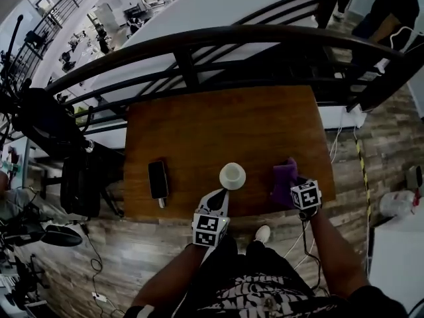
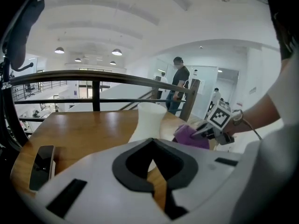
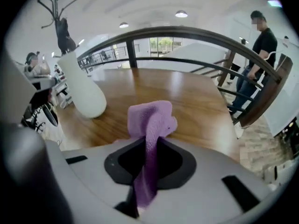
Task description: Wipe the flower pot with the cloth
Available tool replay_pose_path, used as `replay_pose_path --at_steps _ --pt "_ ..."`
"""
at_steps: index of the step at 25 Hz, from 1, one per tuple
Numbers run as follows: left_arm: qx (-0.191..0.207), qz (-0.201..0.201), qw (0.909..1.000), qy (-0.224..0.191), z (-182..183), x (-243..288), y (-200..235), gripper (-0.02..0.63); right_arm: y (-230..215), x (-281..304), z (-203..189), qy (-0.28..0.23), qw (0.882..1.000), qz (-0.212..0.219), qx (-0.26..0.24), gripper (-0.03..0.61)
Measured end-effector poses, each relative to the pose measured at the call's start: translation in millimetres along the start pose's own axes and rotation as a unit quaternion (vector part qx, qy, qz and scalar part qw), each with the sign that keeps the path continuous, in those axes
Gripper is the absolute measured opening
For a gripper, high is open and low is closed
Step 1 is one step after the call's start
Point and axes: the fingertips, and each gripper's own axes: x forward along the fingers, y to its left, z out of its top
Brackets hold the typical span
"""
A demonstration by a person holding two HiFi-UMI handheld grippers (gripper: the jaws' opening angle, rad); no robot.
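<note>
Head view looks steeply down on a brown wooden table [image 1: 218, 121] set against a dark curved metal railing [image 1: 199, 45]. The small white ceramic flower pot [image 1: 232, 175] stands upright near the table's front edge, about midway along it. A flat black phone [image 1: 158, 179] lies well to its left, and the purple terry cloth [image 1: 285, 177] is over the wood to its right, apart from the pot. The right gripper [image 1: 295, 189] has its jaws closed on that cloth. In the right gripper view a strip of purple fabric [image 3: 148, 171] runs down into the pinch while a bunched fold stands above the jaws; whether the fold rests on the wood I cannot tell. The left gripper [image 1: 222, 195] points at the pot from the near side with its tip close to it. In the left gripper view its jaws meet along a thin seam with nothing between them, and the pot [image 2: 149, 122] stands just ahead. Each gripper carries a cube of black-and-white square markers [image 1: 210, 230]; the patterns are codes, not letters. A person in dark clothes [image 2: 180, 83] stands beyond the railing.
</note>
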Motion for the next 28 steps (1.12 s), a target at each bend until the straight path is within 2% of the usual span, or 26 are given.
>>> replay_pose_path --at_steps 3,7,10,13,18,24,28 --pt "-0.003 -0.004 0.9999 -0.011 7.3 -2.6 13.2 0.002 16.6 -28.0 40.3 -0.069 0.997 0.017 0.024 0.04" --pt "0.002 -0.02 0.9992 -0.035 27.6 -5.9 25.4 0.002 41.2 -58.2 94.9 -0.132 0.991 0.016 0.019 0.04" --pt "0.011 -0.035 0.9986 -0.04 32.4 -2.8 27.1 0.002 62.2 -63.0 126.9 -0.152 0.988 0.009 -0.011 0.04" --pt "0.02 -0.039 0.9986 -0.029 26.4 4.4 30.0 0.002 89.2 -43.3 147.5 -0.142 0.988 0.012 -0.062 0.04" --pt "0.019 -0.034 0.9992 -0.013 16.2 13.6 26.6 0.002 119.0 -7.6 141.4 -0.093 0.985 0.046 -0.135 0.04" --pt "0.001 -0.016 0.9995 -0.029 29.8 15.4 29.7 0.002 128.9 -4.0 121.9 -0.086 0.978 0.076 -0.173 0.041" --pt "-0.003 -0.015 0.9997 -0.021 22.7 18.9 26.3 0.002 139.6 -16.3 102.7 -0.073 0.973 0.092 -0.197 0.041"
